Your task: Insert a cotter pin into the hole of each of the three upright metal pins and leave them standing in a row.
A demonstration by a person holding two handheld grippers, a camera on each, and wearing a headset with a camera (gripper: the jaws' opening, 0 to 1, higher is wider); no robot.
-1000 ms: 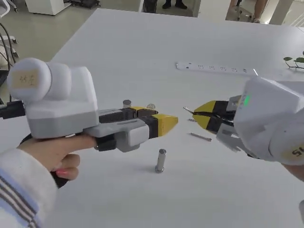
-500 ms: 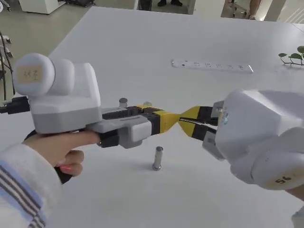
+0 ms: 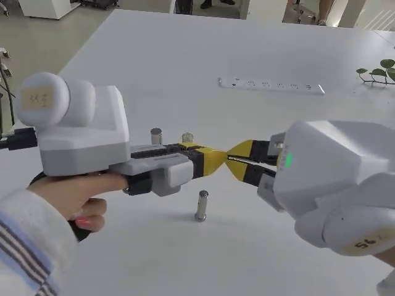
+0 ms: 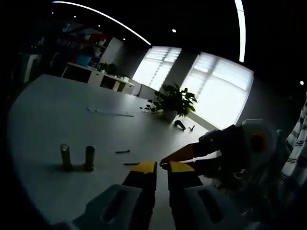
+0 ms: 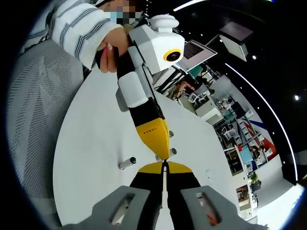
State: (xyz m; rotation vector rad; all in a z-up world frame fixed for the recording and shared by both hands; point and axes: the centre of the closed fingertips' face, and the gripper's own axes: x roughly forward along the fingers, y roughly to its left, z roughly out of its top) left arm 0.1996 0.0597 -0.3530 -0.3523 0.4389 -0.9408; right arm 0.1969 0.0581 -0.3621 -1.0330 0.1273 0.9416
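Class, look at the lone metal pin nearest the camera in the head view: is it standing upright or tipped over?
Upright: the metal pin stands on its wider base on the white table.

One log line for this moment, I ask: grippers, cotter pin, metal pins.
right gripper: shut on cotter pin | left gripper: jaws slightly apart at cotter pin's tip | metal pins: three upright on table
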